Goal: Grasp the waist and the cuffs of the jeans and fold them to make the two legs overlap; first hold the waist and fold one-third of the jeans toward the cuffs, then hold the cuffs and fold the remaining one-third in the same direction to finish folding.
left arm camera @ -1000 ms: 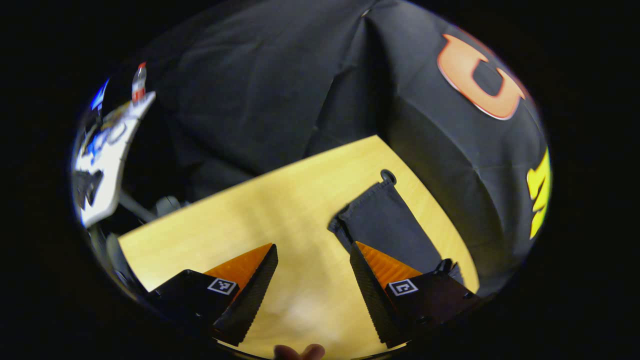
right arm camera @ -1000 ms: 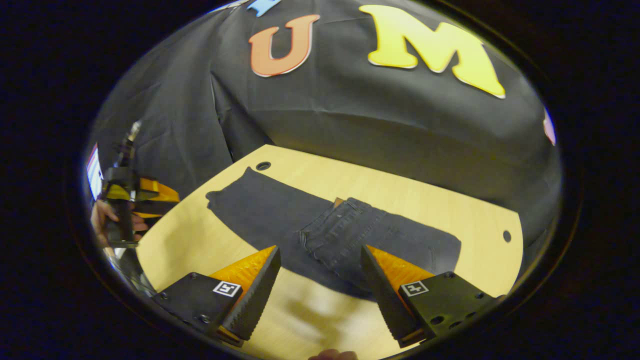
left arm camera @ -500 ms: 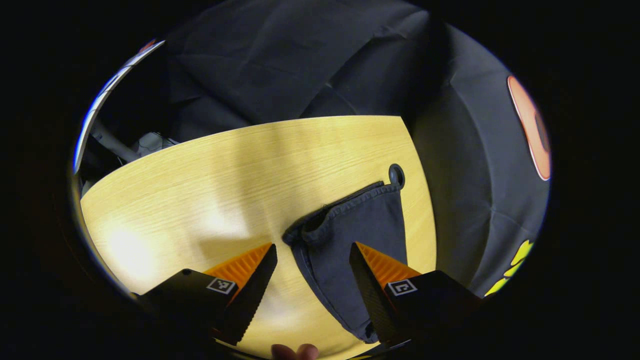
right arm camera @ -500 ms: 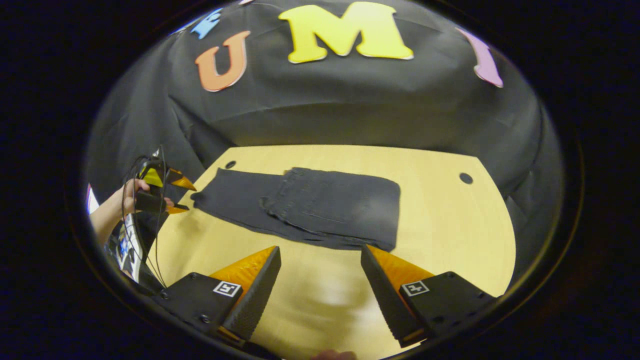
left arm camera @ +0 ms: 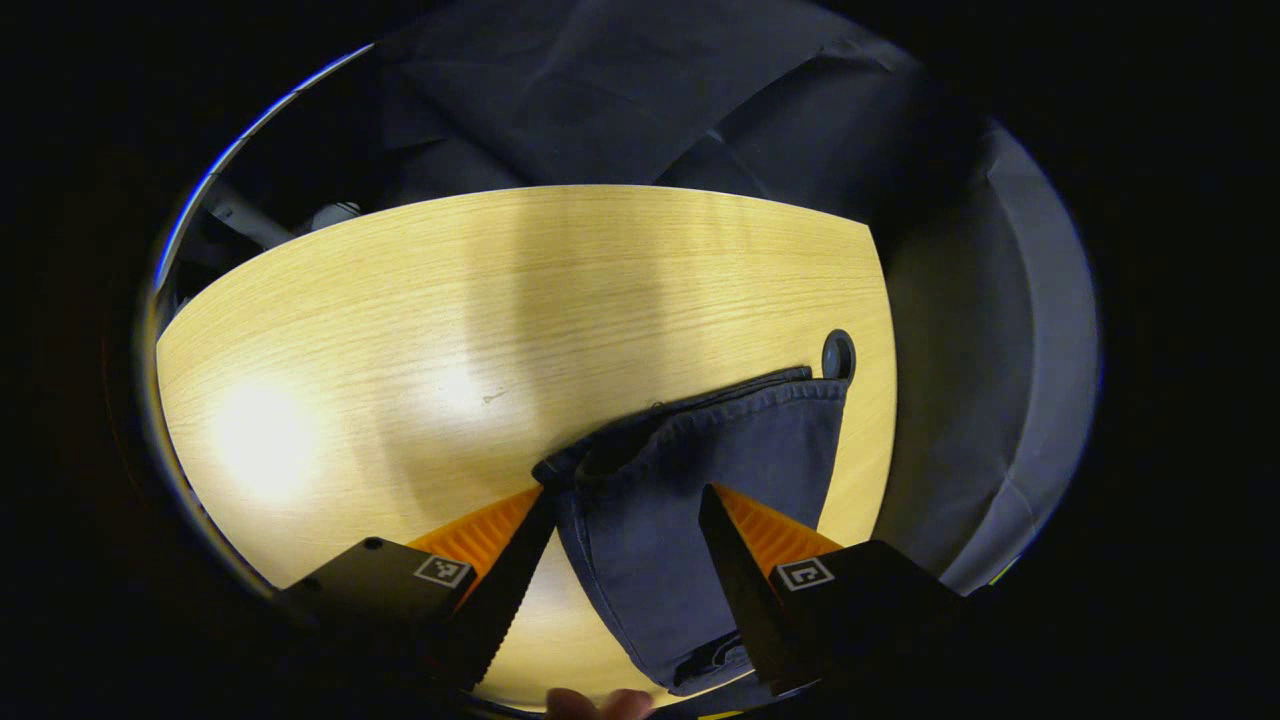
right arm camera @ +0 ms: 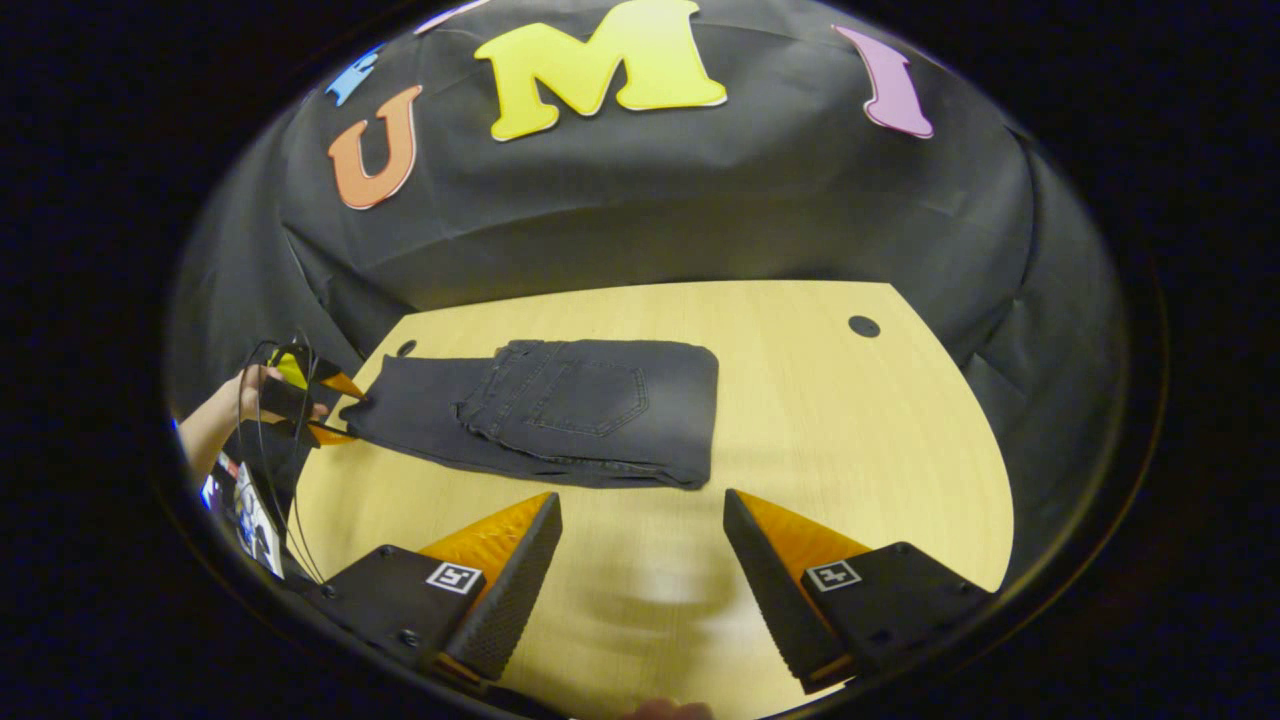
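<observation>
While the jeans (right arm camera: 560,415) lie flat on the wooden table (right arm camera: 820,440) in the middle of the right gripper view, their waist part is already folded over the legs, so a back pocket faces up near the centre of the frame and a single layer of leg cloth reaches out toward the left. At that left end, in the same view, the left gripper (right arm camera: 335,408) meets the cuffs, held by a hand (right arm camera: 245,392) at the left edge of the frame with cables looping below it. In the left gripper view the cuffs (left arm camera: 700,420) sit just above the middle of the frame, their hemmed edge running from centre toward a round hole (left arm camera: 838,352) in the table at centre right, and the dark cloth passes down between the two fingers at the bottom. The left gripper (left arm camera: 625,520) stands apart with the cloth between its fingers; whether either finger touches the fabric cannot be told. The right gripper (right arm camera: 640,525), at the bottom of its own view, is spread wide over bare wood, just below the near edge of the folded jeans and apart from them. A second hole (right arm camera: 863,326) shows in the table at upper right.
</observation>
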`<state>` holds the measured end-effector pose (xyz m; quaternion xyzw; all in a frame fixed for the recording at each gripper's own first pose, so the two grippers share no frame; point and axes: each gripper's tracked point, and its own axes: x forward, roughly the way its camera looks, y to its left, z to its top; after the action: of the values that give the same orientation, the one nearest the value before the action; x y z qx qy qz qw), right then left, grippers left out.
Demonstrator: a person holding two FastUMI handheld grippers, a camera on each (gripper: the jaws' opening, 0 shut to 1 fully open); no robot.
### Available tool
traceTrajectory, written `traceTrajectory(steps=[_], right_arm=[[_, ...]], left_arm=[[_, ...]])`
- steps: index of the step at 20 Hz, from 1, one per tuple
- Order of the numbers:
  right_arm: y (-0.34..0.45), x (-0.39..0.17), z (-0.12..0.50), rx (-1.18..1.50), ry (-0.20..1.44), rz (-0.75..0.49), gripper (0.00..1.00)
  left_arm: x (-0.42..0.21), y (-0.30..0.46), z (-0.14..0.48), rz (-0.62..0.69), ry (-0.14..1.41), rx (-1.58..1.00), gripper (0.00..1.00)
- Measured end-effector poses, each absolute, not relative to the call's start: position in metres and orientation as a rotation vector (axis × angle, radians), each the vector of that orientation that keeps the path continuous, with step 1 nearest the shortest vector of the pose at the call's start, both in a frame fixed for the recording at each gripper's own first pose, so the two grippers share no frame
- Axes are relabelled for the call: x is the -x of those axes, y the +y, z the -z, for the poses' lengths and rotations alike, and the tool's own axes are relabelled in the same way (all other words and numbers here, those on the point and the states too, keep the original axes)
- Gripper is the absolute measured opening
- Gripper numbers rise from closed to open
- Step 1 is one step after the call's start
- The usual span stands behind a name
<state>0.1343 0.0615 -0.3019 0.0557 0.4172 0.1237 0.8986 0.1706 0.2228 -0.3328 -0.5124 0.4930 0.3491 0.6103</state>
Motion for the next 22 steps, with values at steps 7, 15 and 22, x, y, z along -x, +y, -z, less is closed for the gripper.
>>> traceTrajectory(steps=[7,15,22], right_arm=[[0.047,-0.133,0.322,-0.208,0.913,-0.214,1.0],[0.048,-0.131,0.321,-0.196,0.886,-0.211,1.0],[0.038,-0.13,0.304,-0.196,0.836,-0.201,1.0]], left_arm=[[-0.153,0.23,0.341,-0.947,1.182,1.2,0.64],[-0.161,0.223,0.324,-0.807,0.937,1.211,0.1],[-0.192,0.174,0.202,-0.516,0.784,0.913,0.06]])
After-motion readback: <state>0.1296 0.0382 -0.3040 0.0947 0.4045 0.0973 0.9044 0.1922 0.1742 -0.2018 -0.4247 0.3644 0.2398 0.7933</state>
